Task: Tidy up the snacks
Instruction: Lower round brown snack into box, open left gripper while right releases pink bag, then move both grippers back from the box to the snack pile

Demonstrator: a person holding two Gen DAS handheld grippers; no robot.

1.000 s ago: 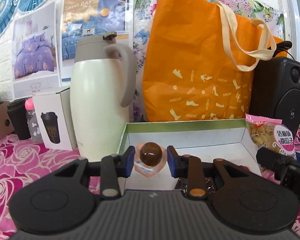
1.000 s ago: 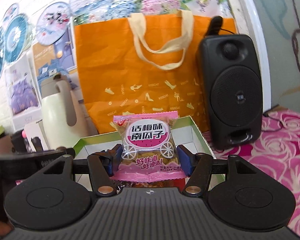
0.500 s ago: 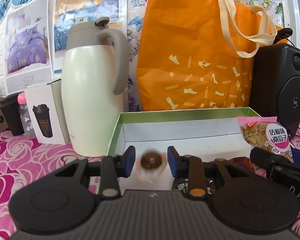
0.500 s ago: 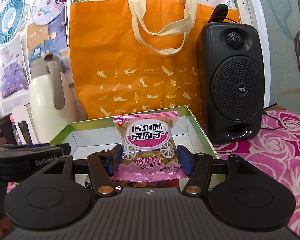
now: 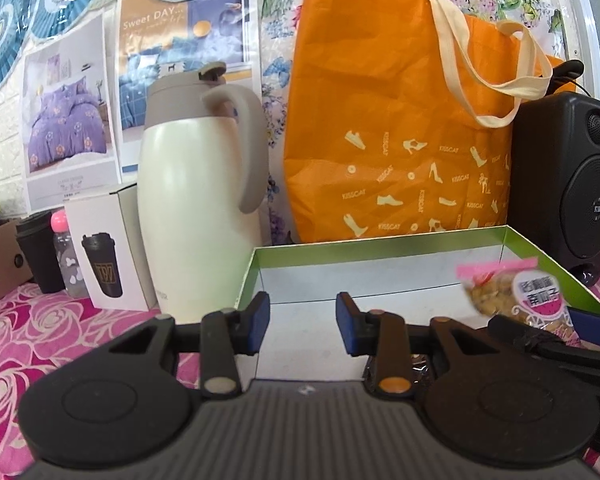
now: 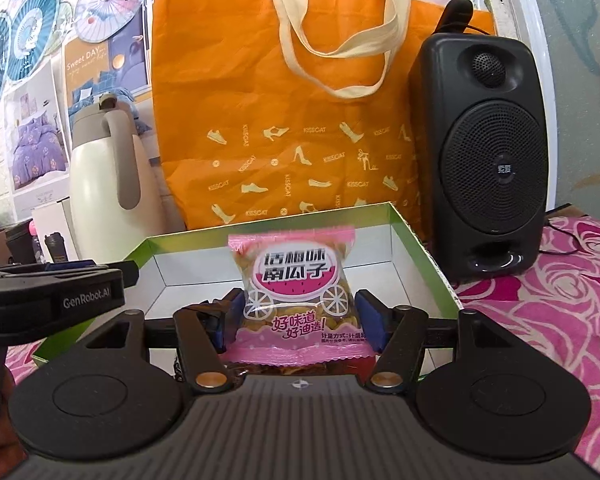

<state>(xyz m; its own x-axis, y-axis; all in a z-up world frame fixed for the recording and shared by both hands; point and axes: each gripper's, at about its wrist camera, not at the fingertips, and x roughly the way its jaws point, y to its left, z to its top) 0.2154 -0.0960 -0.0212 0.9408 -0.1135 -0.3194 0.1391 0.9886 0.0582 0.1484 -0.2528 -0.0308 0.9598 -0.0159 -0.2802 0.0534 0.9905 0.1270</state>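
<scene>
Now your left gripper has just been opening, its blue pads parted on nothing, poised at the near wall of the green-rimmed box. Your right gripper pinches the pink seed packet by its sides, upright above the box's near right corner, likely so it can drop in flat. Beyond the far rim stand the orange tote bag, cream jug and black speaker, all on the rose-patterned tablecloth against a poster-covered wall.
</scene>
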